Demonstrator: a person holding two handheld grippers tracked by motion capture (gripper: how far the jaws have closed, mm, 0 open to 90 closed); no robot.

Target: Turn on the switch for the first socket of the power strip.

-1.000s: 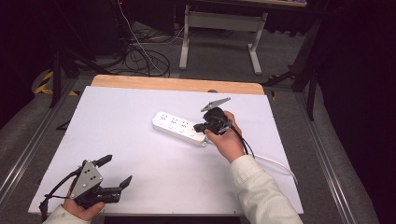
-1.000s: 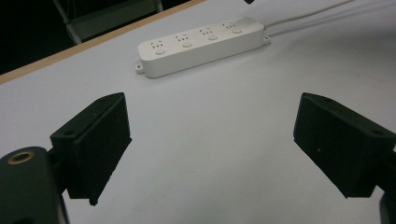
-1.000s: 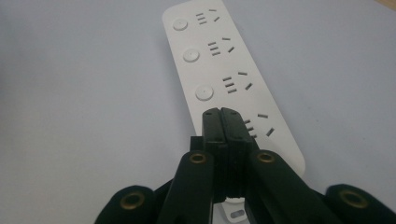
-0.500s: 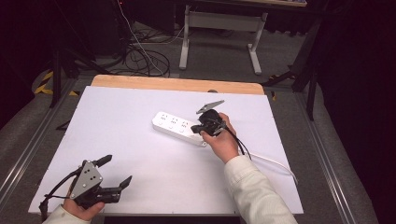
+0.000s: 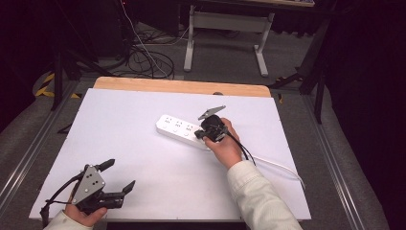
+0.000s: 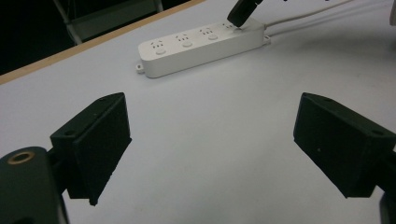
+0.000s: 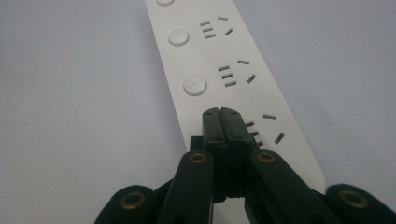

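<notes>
A white power strip lies on the white table, right of centre, with several sockets and round buttons. Its white cable runs off to the right. My right gripper is shut with nothing between its jaws, and its tips rest on the strip's cable end, beside the last socket. The left gripper view shows that tip touching the strip. My left gripper is open and empty near the table's front left corner, aimed at the strip.
A wooden strip edges the table's far side. Metal rails run along both sides. On the floor beyond are loose black cables and a white desk frame.
My right gripper has shifted slightly left and toward me, settling its shut tips on the strip's cable end. The left gripper has stayed put.
</notes>
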